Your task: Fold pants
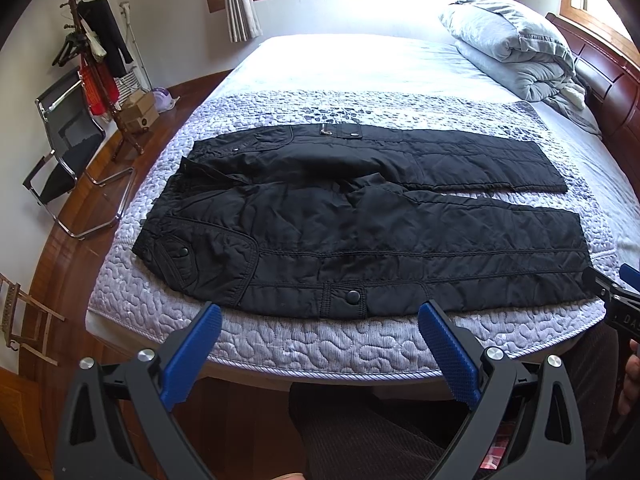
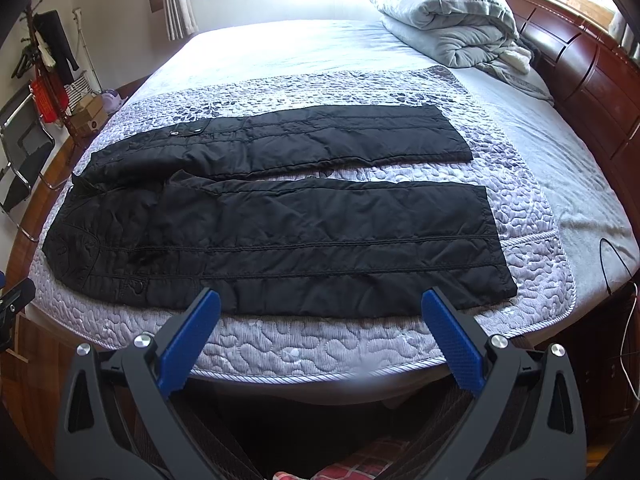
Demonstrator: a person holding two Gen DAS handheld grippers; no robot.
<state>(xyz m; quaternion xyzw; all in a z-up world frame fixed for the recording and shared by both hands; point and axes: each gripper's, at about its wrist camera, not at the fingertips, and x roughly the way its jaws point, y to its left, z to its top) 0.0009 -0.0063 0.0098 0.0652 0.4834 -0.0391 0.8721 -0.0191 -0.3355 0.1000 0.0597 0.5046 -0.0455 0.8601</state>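
Observation:
Black quilted pants (image 1: 360, 220) lie flat across a lilac quilted mat on the bed, waist to the left, both legs stretched to the right with a narrow gap between them. In the right wrist view the pants (image 2: 280, 232) fill the middle, hems at the right. My left gripper (image 1: 320, 312) hovers open just off the bed's near edge, in front of the near leg's snap pocket. My right gripper (image 2: 320, 300) is open too, held before the near leg's lower half. Neither touches the cloth. The right gripper's tip (image 1: 616, 288) shows at the left wrist view's right edge.
The lilac mat (image 1: 320, 344) covers the near half of the bed. A folded grey duvet (image 1: 512, 40) sits at the far right by the dark wooden headboard (image 2: 580, 72). A chair (image 1: 68, 152), coat rack (image 1: 92, 64) and boxes stand on the floor to the left. A person's legs are below.

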